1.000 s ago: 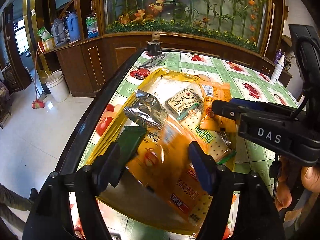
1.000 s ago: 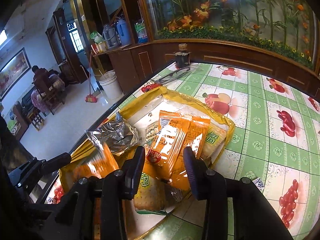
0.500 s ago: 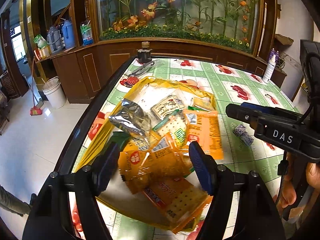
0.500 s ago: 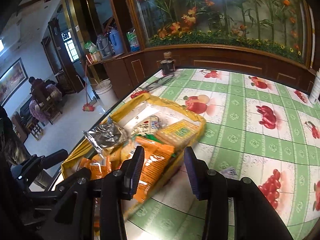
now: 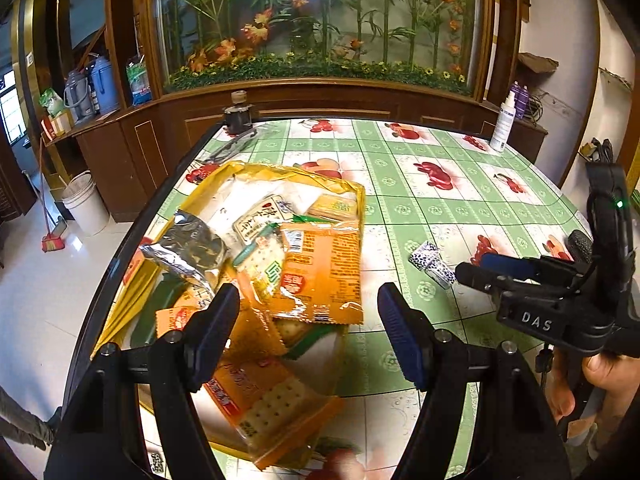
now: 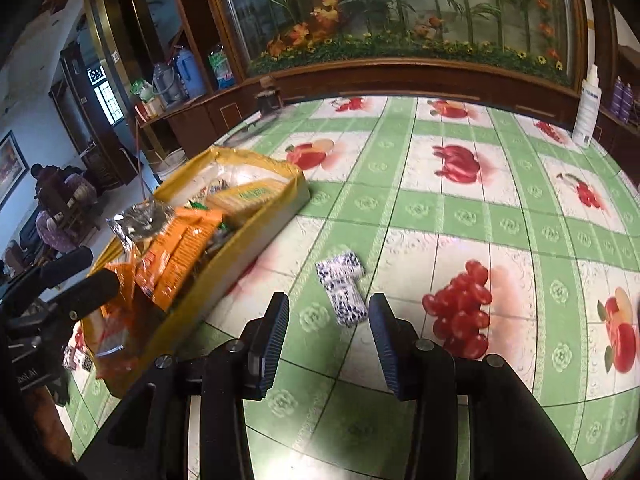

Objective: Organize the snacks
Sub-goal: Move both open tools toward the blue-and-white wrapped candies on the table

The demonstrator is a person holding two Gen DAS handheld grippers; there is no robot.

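So the table has this green-checked cloth with fruit prints, and behind it at 12 o'clock there's a big wood-framed planted glass case. The yellow snack bag lies open at roughly 10 o'clock from my left gripper, stuffed with packets: a silver foil pack on its left side, an orange cracker packet lying on top, and a see-through cracker pack spilling toward me. My left jaws are spread wide with nothing clamped; they just frame the near end of the pile. My right gripper is out over bare cloth to the right of the bag, jaws partly apart and empty, and a small black-and-white patterned wrapped snack sits just ahead at 12 o'clock, not touched by either pad. A white spray bottle stands at the far edge near 2 o'clock.
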